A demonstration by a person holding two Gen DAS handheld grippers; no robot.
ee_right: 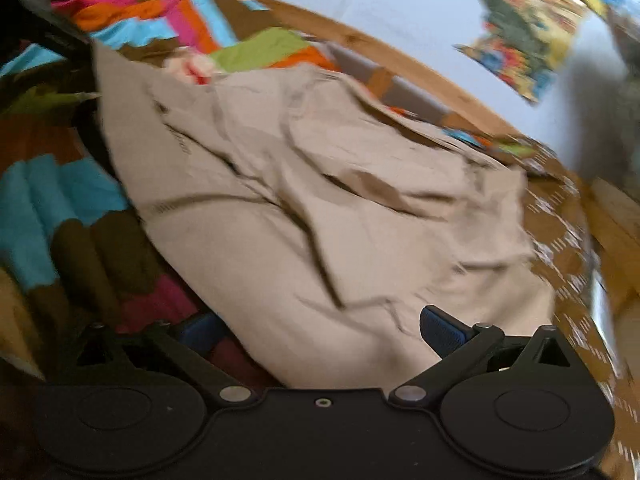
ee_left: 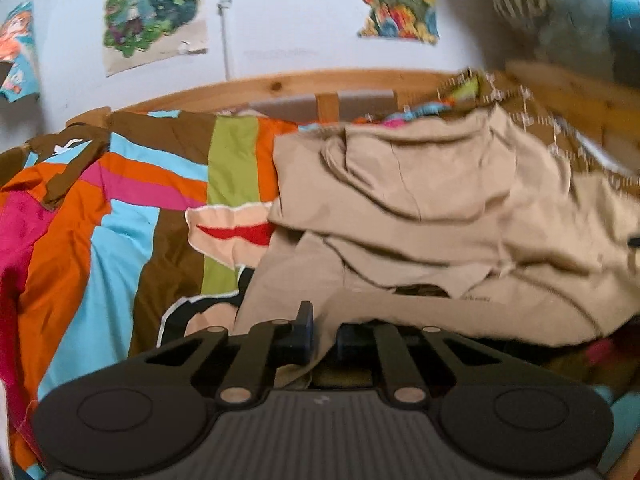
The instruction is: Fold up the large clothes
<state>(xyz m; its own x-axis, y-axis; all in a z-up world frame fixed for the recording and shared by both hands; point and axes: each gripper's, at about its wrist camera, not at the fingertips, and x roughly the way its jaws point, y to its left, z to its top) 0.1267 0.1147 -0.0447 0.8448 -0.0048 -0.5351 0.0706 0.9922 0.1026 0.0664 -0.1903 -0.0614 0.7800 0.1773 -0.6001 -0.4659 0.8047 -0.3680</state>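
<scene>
A large beige garment (ee_left: pixel 432 216) lies crumpled on a bed with a bright striped cover (ee_left: pixel 120 208). In the left wrist view my left gripper (ee_left: pixel 324 334) is shut on a near edge of the beige cloth, which runs down between the dark blue pads. In the right wrist view the same beige garment (ee_right: pixel 320 208) spreads in rumpled folds across the middle. My right gripper (ee_right: pixel 320 332) stands open, its blue pads (ee_right: pixel 440 332) wide apart, with the garment's near edge lying between them. This view is blurred by motion.
A wooden bed frame (ee_left: pixel 304 84) runs behind the bed against a white wall with cartoon posters (ee_left: pixel 152 12). A brown patterned cloth (ee_right: pixel 560 240) lies to the right of the garment. A pale patch with red (ee_left: pixel 232 232) shows on the cover.
</scene>
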